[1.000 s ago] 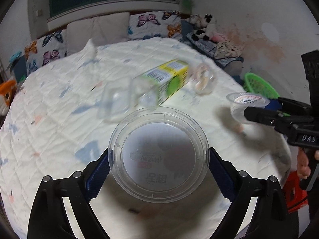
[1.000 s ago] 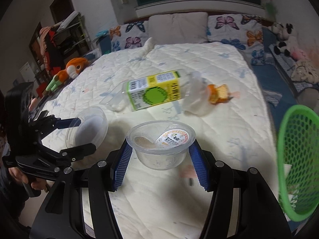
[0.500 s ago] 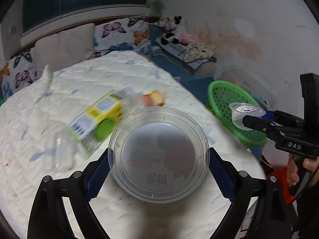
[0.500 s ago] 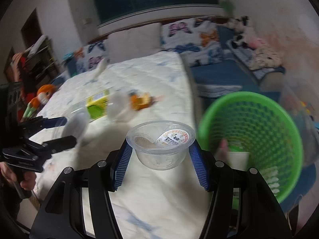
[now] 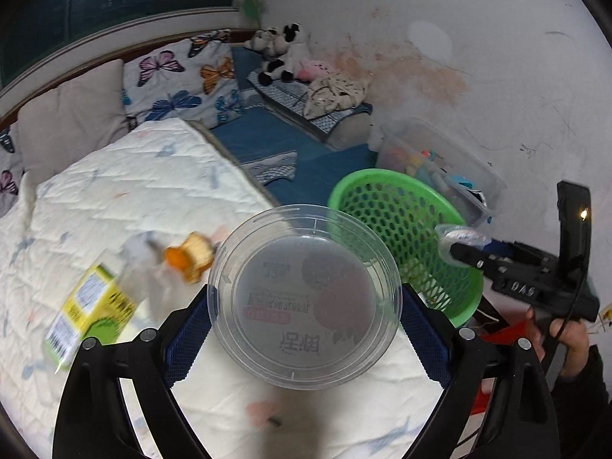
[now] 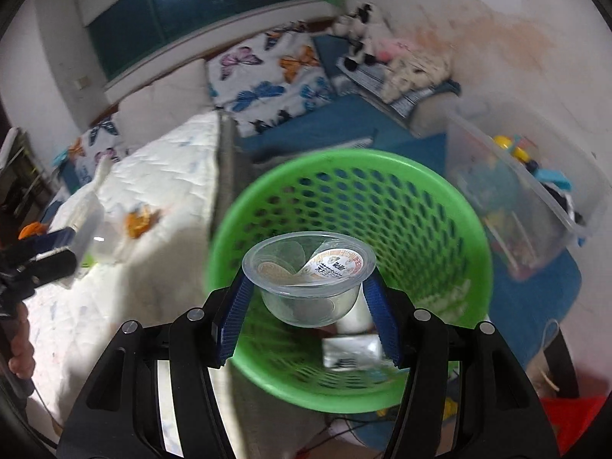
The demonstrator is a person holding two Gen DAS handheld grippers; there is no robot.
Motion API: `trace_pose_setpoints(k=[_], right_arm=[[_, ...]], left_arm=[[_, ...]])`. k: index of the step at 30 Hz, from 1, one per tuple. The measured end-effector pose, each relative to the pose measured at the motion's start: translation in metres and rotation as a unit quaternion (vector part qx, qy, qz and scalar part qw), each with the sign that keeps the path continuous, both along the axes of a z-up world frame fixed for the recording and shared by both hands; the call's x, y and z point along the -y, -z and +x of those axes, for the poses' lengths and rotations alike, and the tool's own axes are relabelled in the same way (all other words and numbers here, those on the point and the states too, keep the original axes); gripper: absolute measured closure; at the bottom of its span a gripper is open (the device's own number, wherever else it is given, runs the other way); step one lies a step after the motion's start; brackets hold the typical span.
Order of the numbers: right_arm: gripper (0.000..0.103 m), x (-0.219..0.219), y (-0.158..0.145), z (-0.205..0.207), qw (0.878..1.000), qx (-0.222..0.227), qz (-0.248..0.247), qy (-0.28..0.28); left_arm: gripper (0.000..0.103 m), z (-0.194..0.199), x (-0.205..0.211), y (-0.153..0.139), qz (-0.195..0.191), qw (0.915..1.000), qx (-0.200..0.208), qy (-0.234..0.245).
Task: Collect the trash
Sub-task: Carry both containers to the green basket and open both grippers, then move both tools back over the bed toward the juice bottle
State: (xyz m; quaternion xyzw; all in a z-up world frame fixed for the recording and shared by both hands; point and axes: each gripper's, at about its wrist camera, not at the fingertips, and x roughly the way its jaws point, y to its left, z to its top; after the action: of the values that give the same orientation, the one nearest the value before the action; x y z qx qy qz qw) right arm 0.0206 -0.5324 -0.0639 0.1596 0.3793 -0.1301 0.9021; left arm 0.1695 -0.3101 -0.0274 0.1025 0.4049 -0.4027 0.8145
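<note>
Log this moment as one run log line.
left gripper: clear round lid | right gripper: clear plastic cup over green mesh basket

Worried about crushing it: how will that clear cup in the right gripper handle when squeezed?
The cup looks thin and clear, so probably light and flexible. Its peeled foil lid suggests it's mostly empty. The smooth, tapered wall could slip between the right gripper pads.

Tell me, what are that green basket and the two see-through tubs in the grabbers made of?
The green basket looks like moulded plastic: glossy, with a regular grid of holes. The wide round tub in the left gripper and the small cup in the right gripper seem thin clear plastic; things behind show through. The cup's peeled lid is probably printed film.
</note>
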Motion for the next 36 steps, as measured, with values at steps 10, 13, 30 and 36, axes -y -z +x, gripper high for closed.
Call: trace_pose_setpoints(k=[10,13,30,36], right_arm=[[0.031,0.025,0.017,-0.01,0.999,-0.011,0.01,0.031],[0.031,0.027,0.017,-0.016,0.999,-0.009,0.012,0.032],[0.029,0.008,0.013,-0.04,1.0,-0.003,-0.015,0.022],[0.029,0.005,0.012,-0.043,1.0,0.0,-0.014,0.023]], left_arm=[[0.013,-0.008,0.067,0.002,0.011,0.999,0.0,0.044],[0.013,-0.009,0.081,0.005,0.013,0.9986,-0.006,0.051],[0.011,-0.014,0.119,0.036,0.023,0.9963,-0.044,0.07],[0.009,-0.011,0.111,0.034,0.015,0.9966,-0.052,0.062]])
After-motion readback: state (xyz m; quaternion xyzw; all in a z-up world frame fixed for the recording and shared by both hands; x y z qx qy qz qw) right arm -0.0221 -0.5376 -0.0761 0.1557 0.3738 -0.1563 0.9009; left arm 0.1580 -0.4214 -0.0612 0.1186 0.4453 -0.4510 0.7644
